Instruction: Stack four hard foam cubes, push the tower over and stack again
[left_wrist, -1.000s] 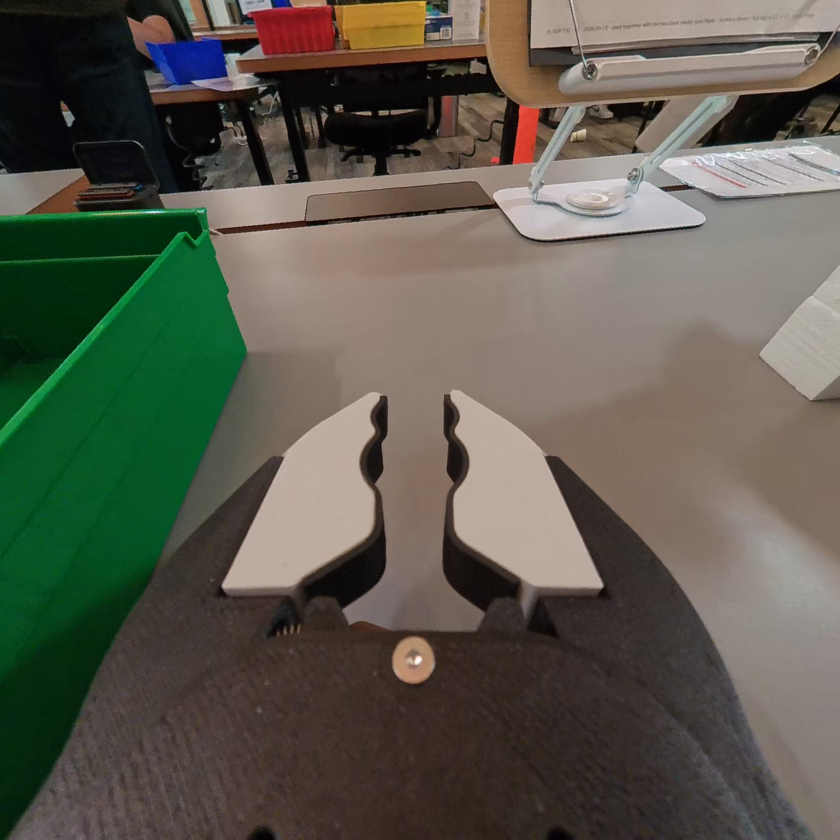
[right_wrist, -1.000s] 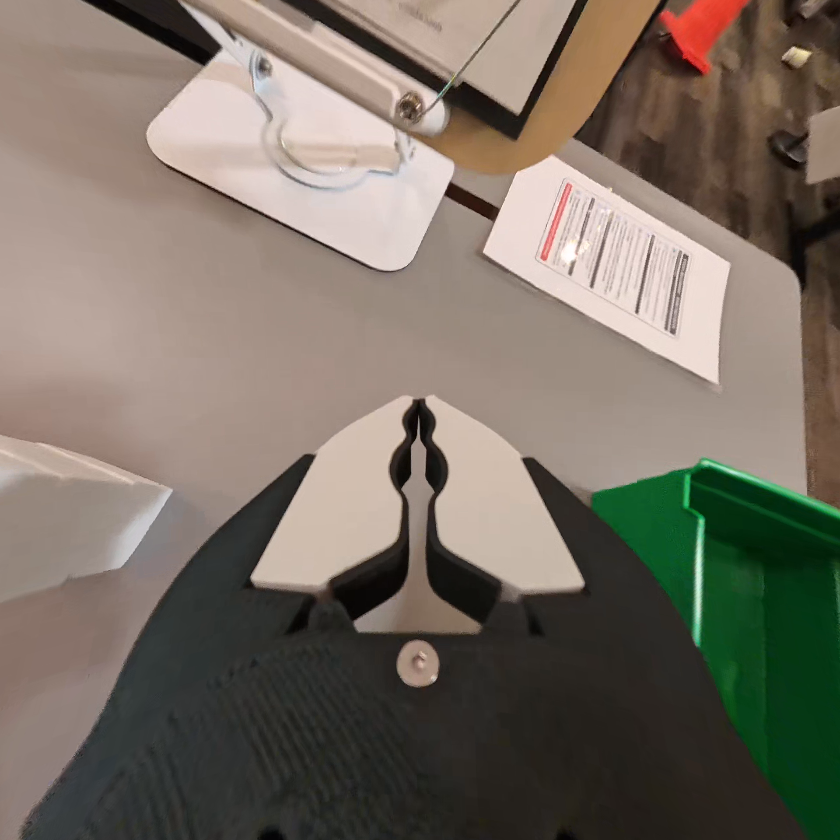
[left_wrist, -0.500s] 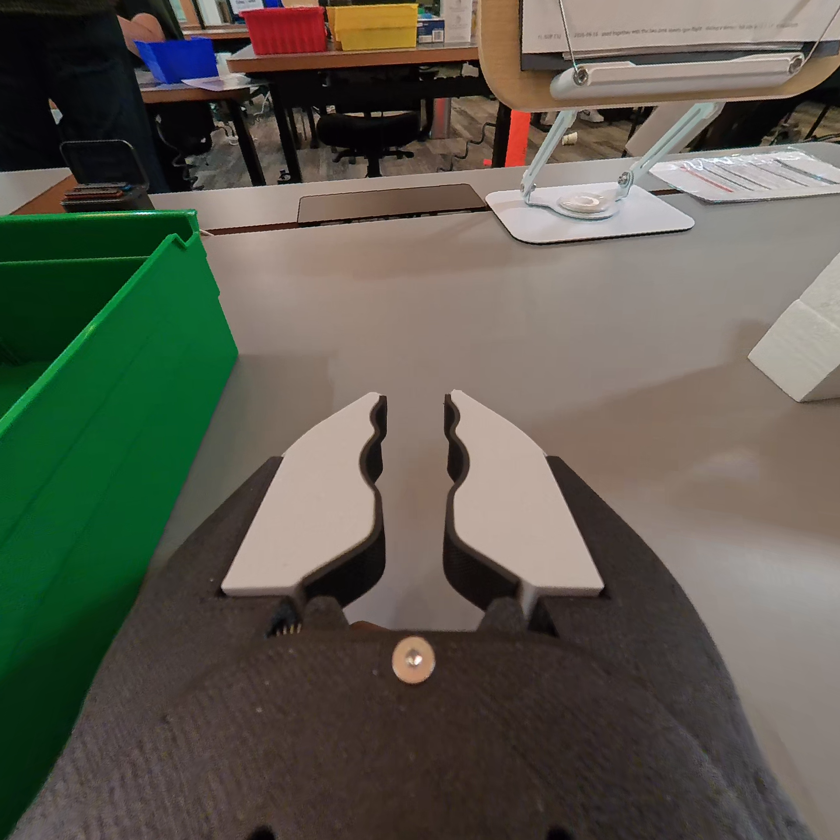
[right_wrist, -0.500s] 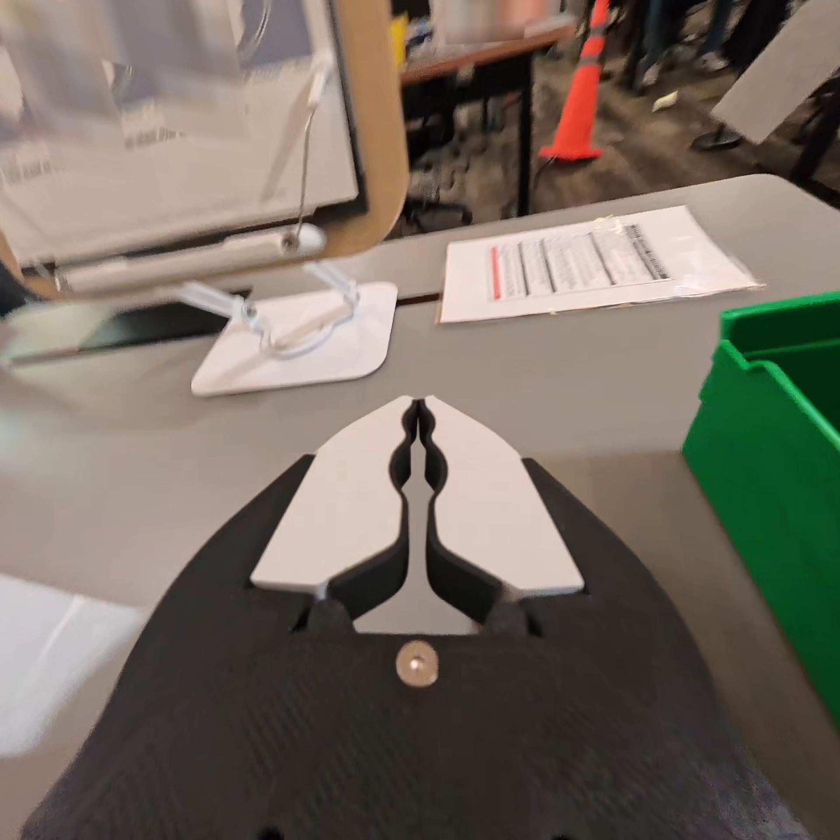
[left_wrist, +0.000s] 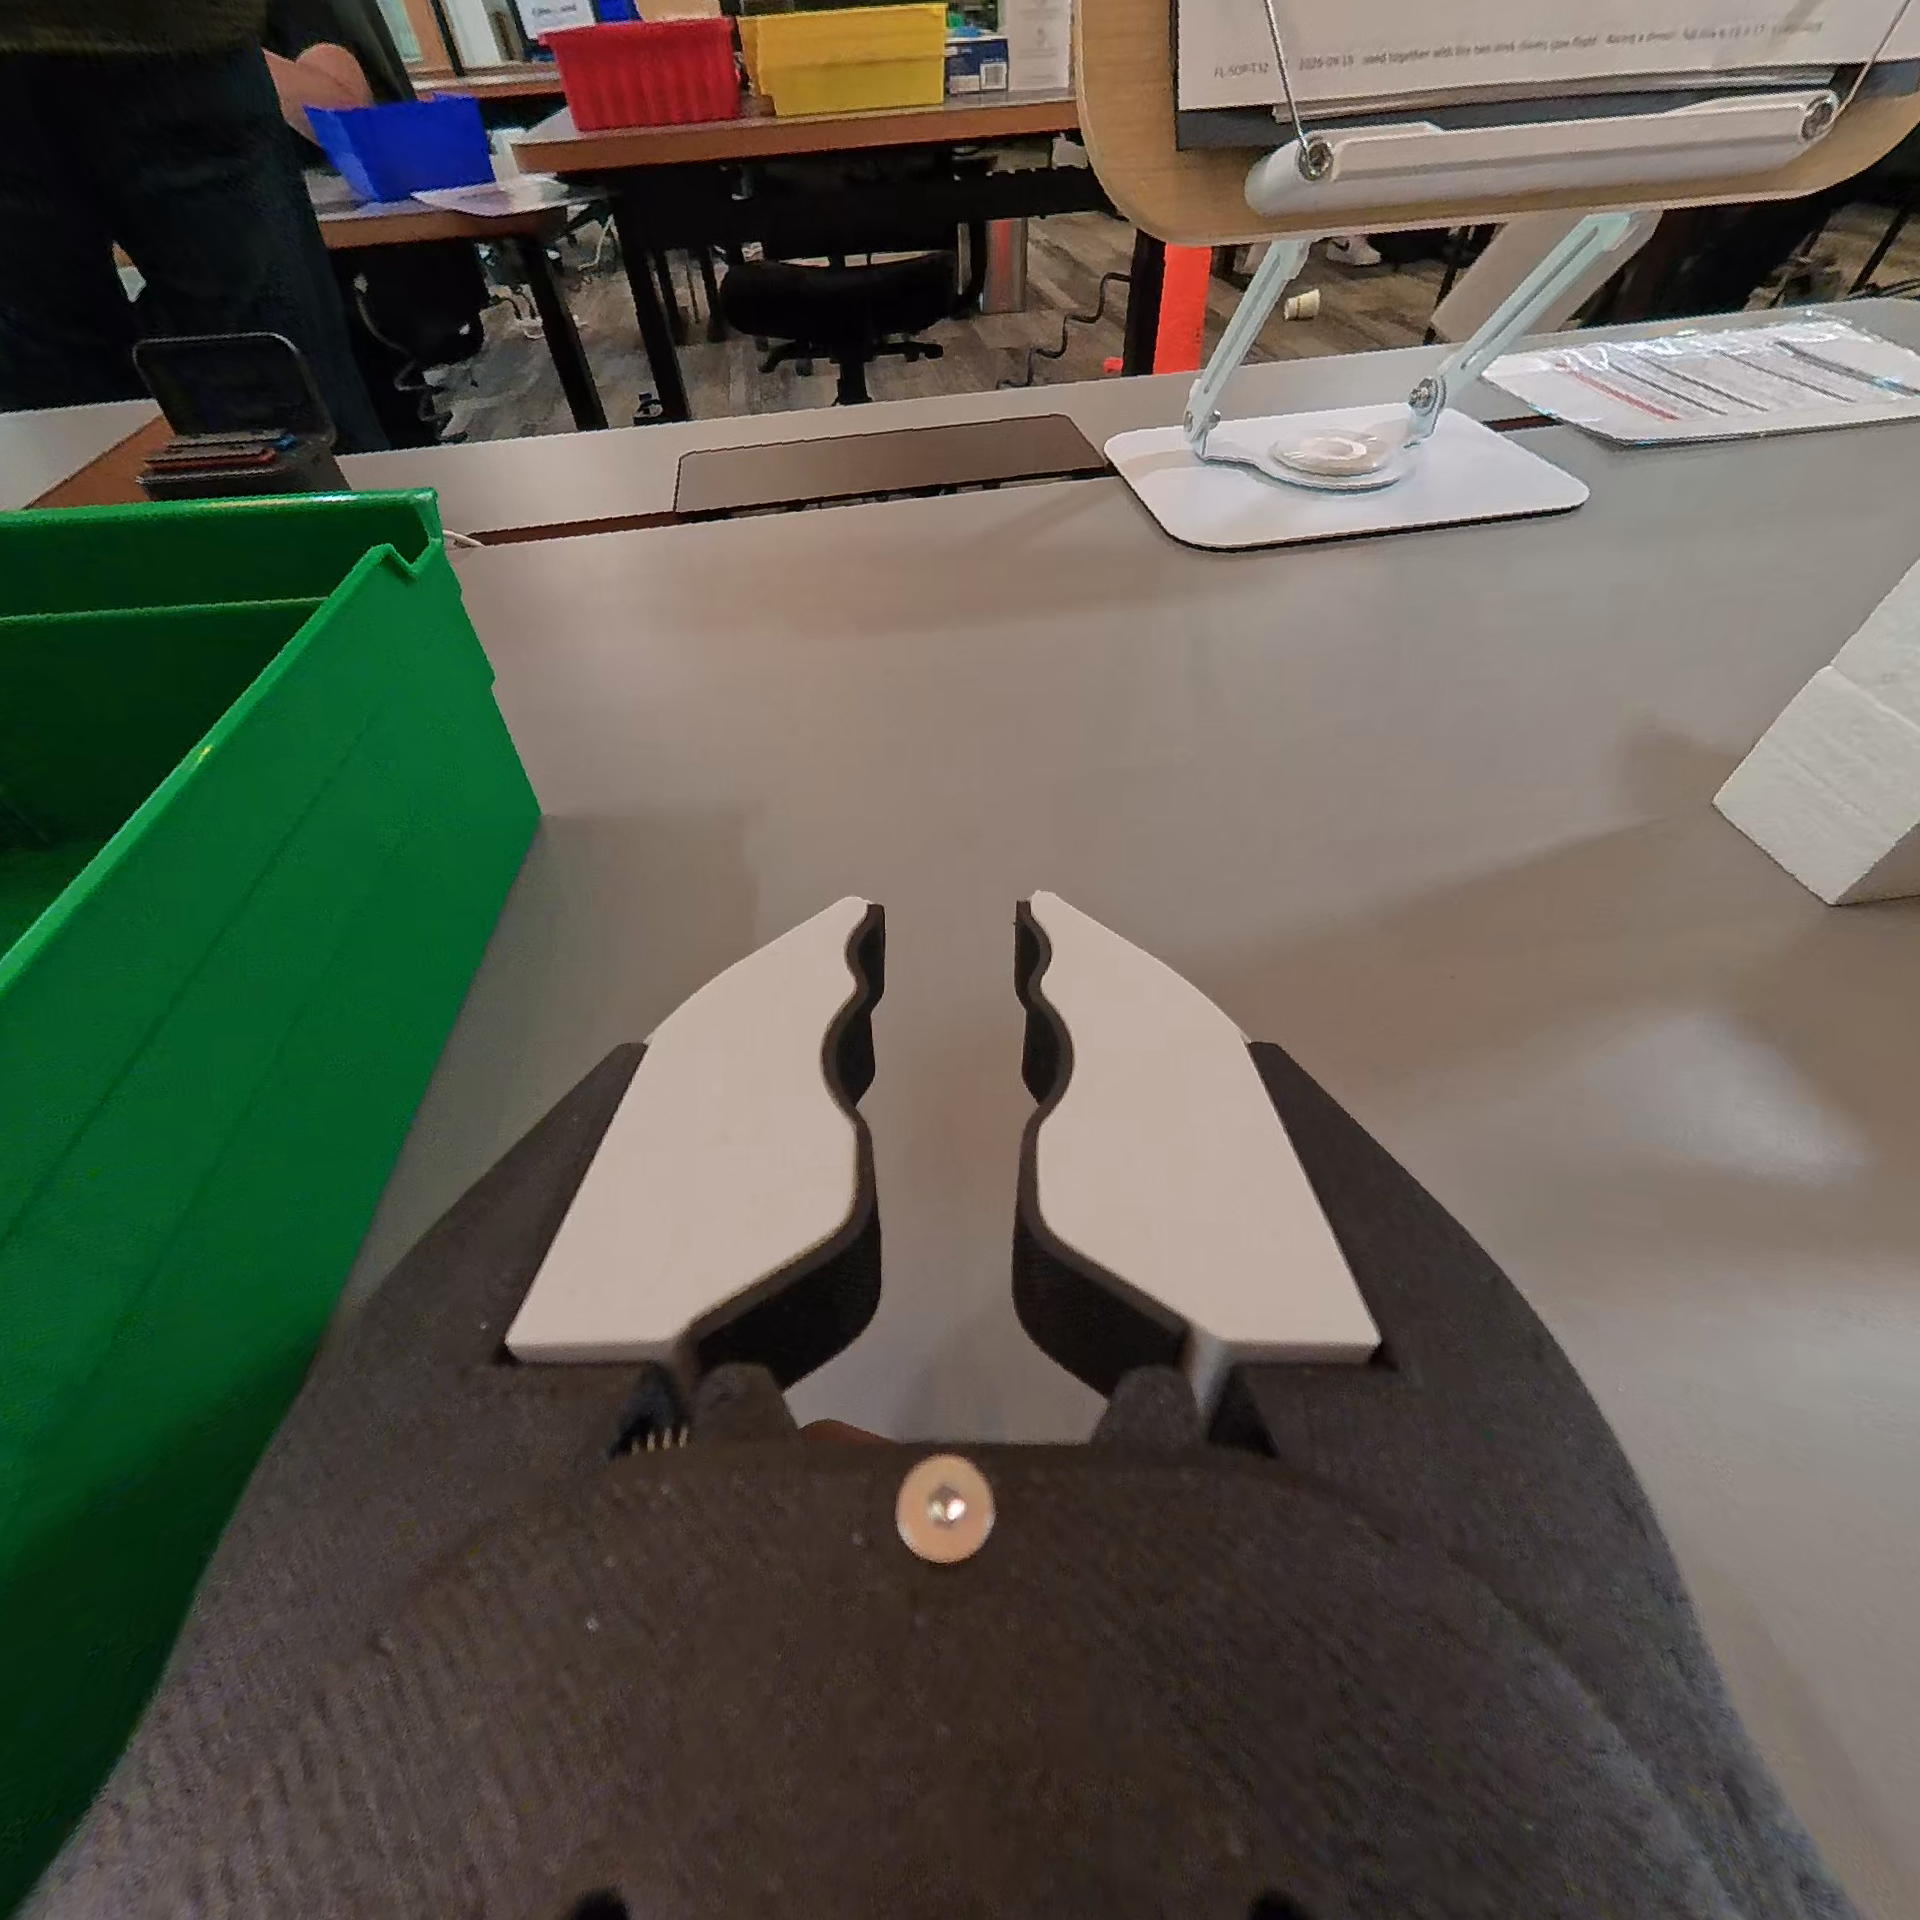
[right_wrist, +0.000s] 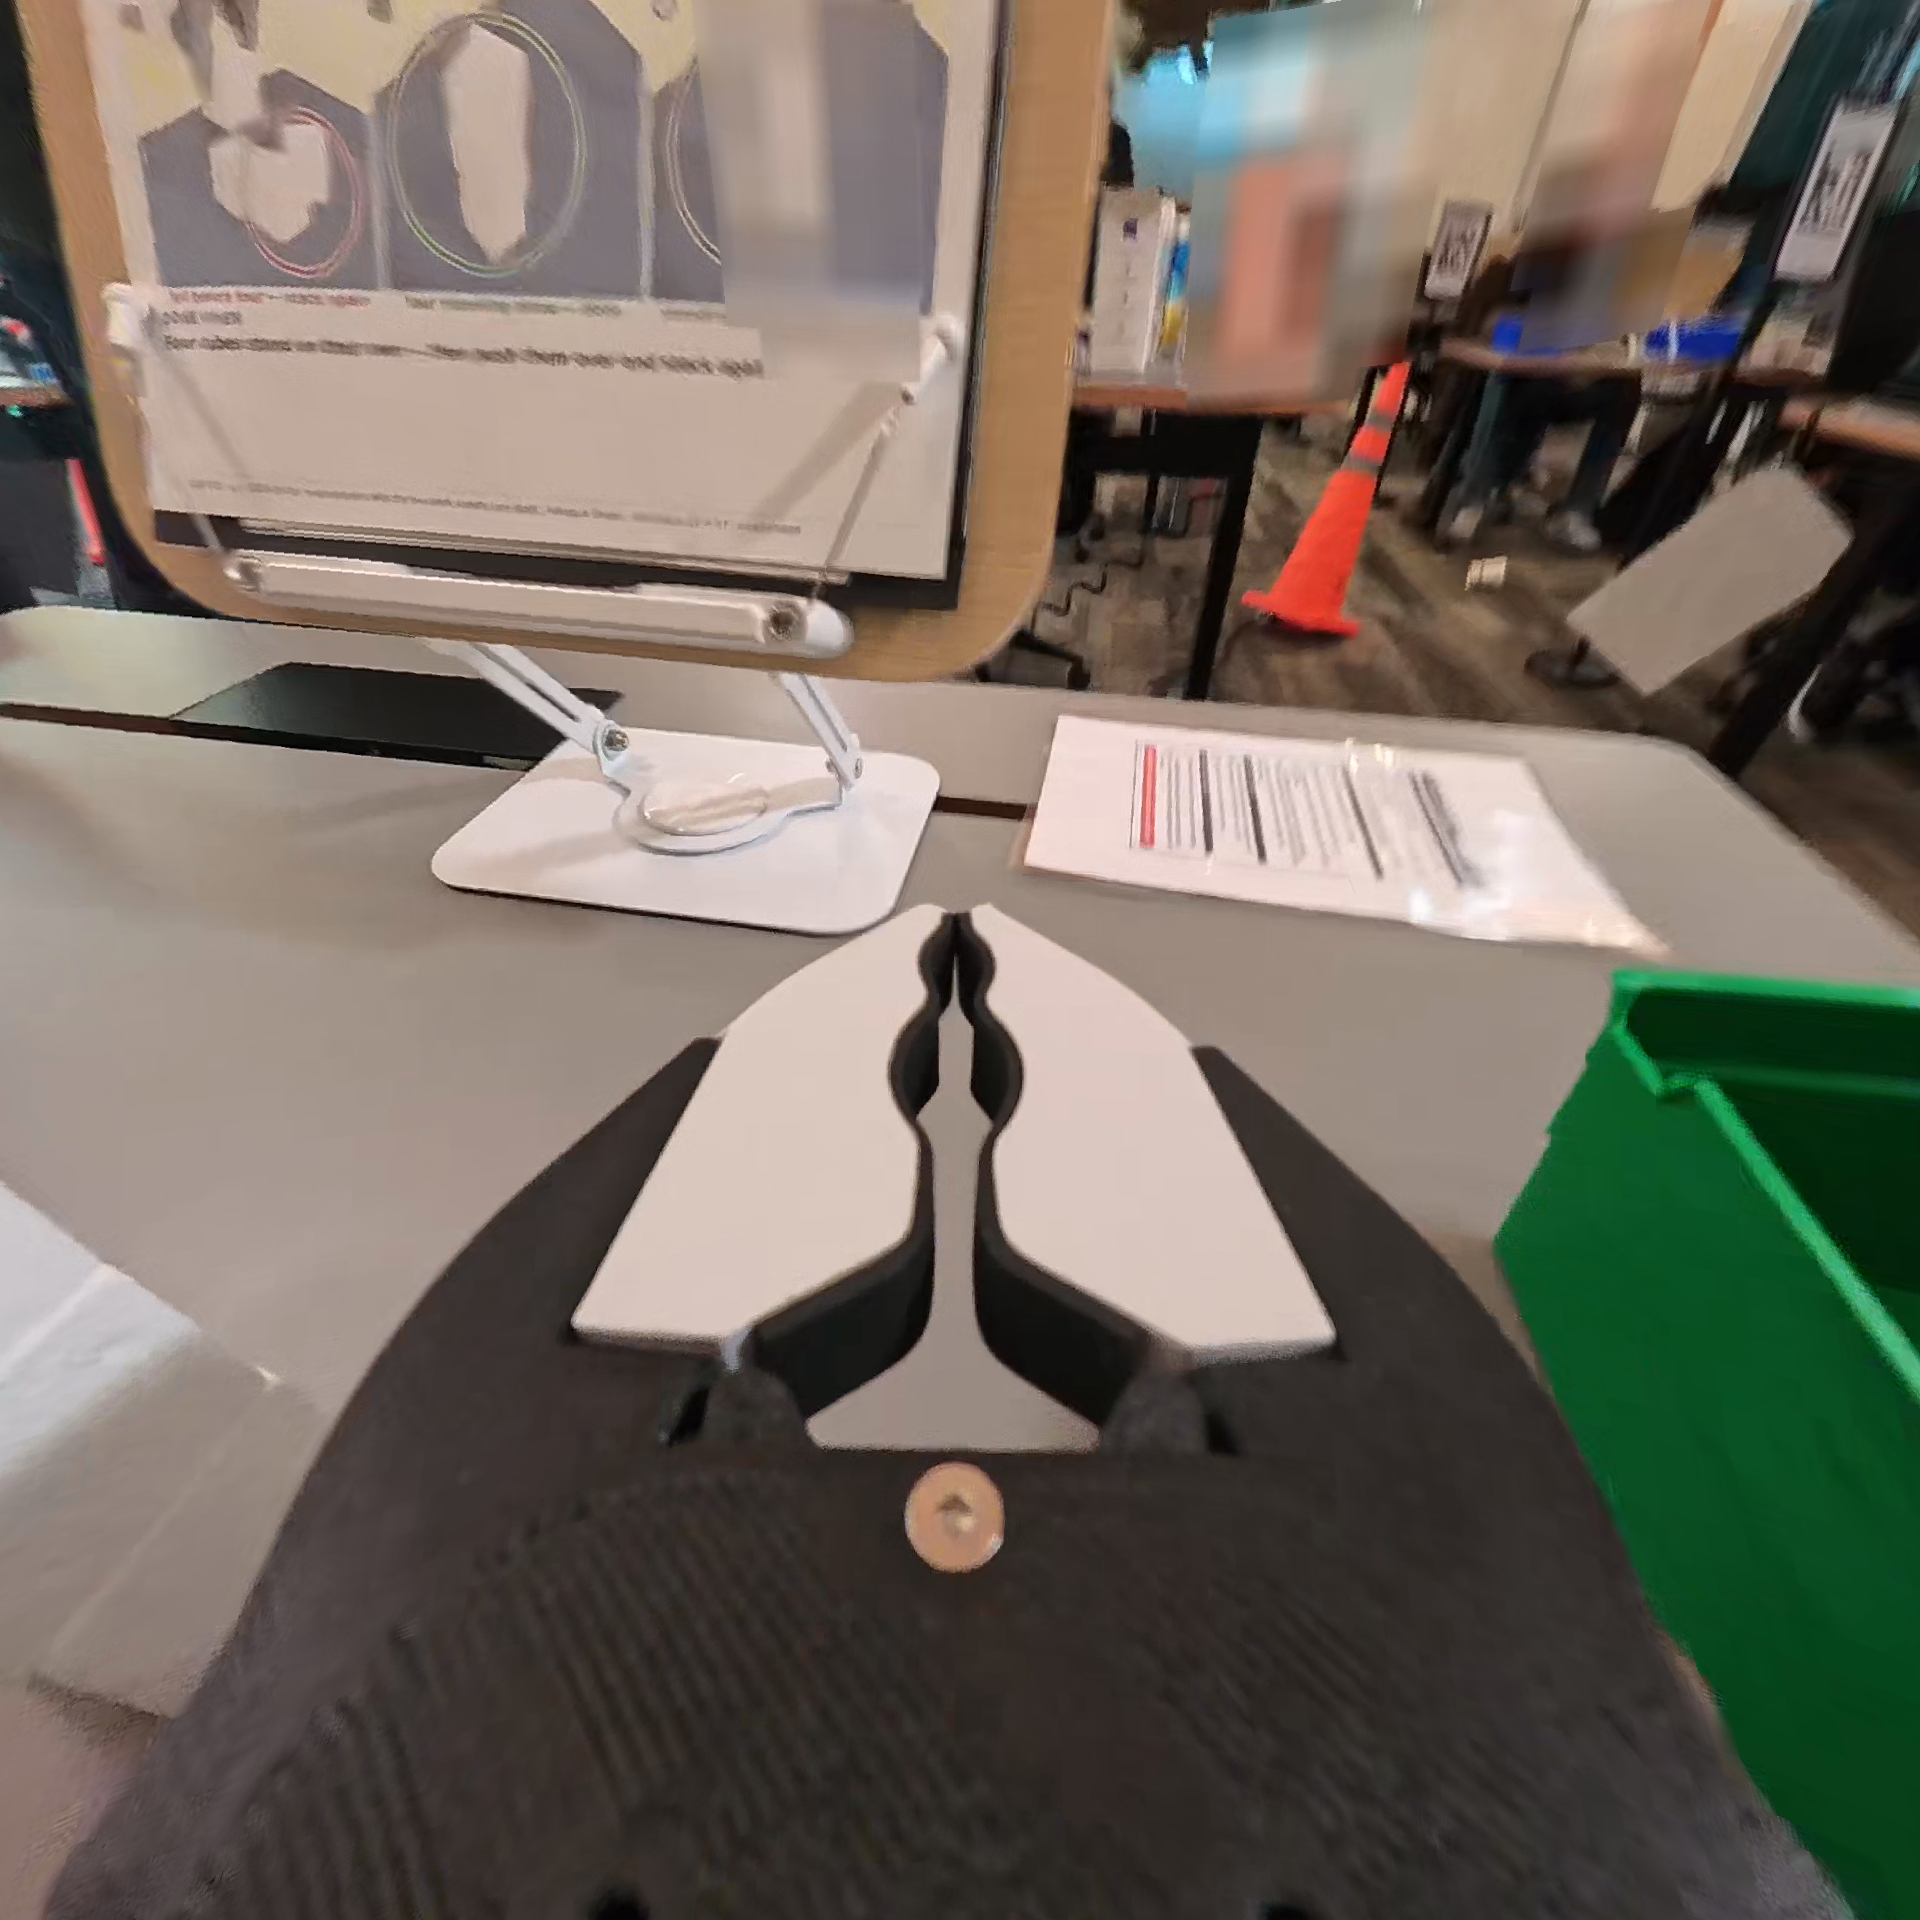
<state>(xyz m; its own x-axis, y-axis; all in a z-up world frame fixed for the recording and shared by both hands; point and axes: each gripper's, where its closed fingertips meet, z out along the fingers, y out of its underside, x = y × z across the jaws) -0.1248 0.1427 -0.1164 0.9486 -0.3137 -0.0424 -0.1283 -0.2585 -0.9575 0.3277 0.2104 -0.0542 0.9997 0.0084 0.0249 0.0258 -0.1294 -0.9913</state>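
My left gripper (left_wrist: 948, 912) is open and empty, low over the grey table (left_wrist: 1143, 748). A green bin (left_wrist: 239, 831) stands just to its left. A white foam block (left_wrist: 1839, 790) lies to its right. My right gripper (right_wrist: 958, 920) is shut and holds nothing, level above the table (right_wrist: 260, 1018). The white foam block (right_wrist: 62, 1340) is at its left edge and a second green bin (right_wrist: 1745, 1299) is at its right.
A document stand (right_wrist: 686, 821) with a printed sheet on a wooden board (right_wrist: 1039, 312) stands at the back; it also shows in the left wrist view (left_wrist: 1340, 468). A laminated sheet (right_wrist: 1309, 821) lies beside it. Behind are other tables, an orange cone (right_wrist: 1330, 520), coloured bins (left_wrist: 644, 68), a person (left_wrist: 156, 208). The grippers' ends are close to 45 cm from one another.
My right gripper has swung up from looking down at the table to looking level across it, still shut. My left gripper has drifted slightly and stays open.
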